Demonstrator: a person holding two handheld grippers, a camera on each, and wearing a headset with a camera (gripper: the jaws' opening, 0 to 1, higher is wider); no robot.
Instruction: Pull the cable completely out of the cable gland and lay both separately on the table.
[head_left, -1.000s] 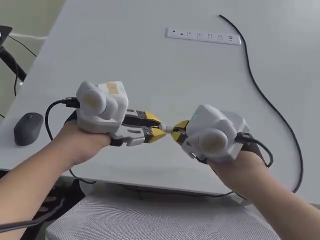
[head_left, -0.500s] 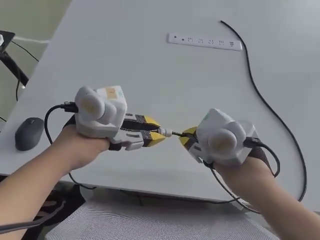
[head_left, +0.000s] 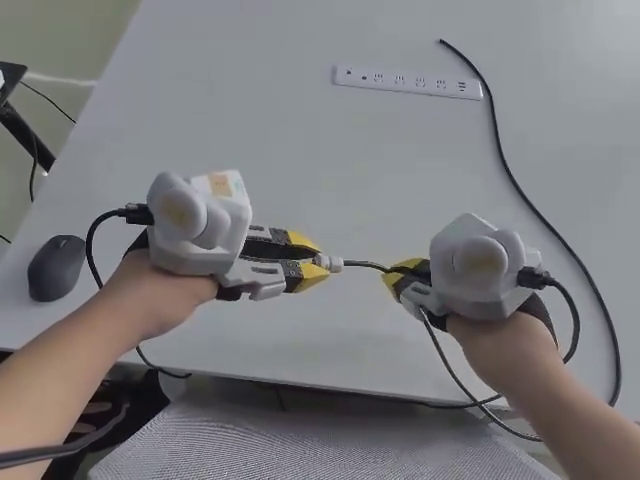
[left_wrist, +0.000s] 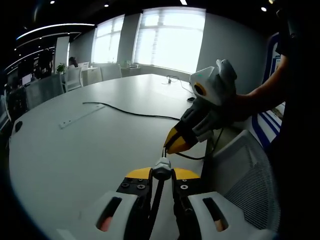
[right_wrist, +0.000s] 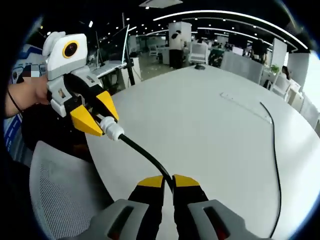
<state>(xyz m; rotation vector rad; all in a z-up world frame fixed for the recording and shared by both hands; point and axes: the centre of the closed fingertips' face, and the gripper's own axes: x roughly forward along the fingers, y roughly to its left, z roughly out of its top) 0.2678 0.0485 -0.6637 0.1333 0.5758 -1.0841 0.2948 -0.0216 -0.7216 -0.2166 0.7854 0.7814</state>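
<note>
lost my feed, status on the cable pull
Left gripper shut on gland. Right gripper shut on cable. Cable not yet out of gland. Power strip well clear.

"What is lying on the big table?"

"A white power strip is lying flat near the far side. Its holes are facing up."

"And that long black cord?"

"It is lying on the table top too. It is starting just beside the right end of the strip. Then it is bending and running down the right side toward the near edge."

"Is anything sitting on the left?"

"Yes, a dark mouse is sitting by the near left corner. It is staying well apart from the strip and the cord."

"How is the table looking?"

"It is looking pale, smooth and round at the edges."
</note>
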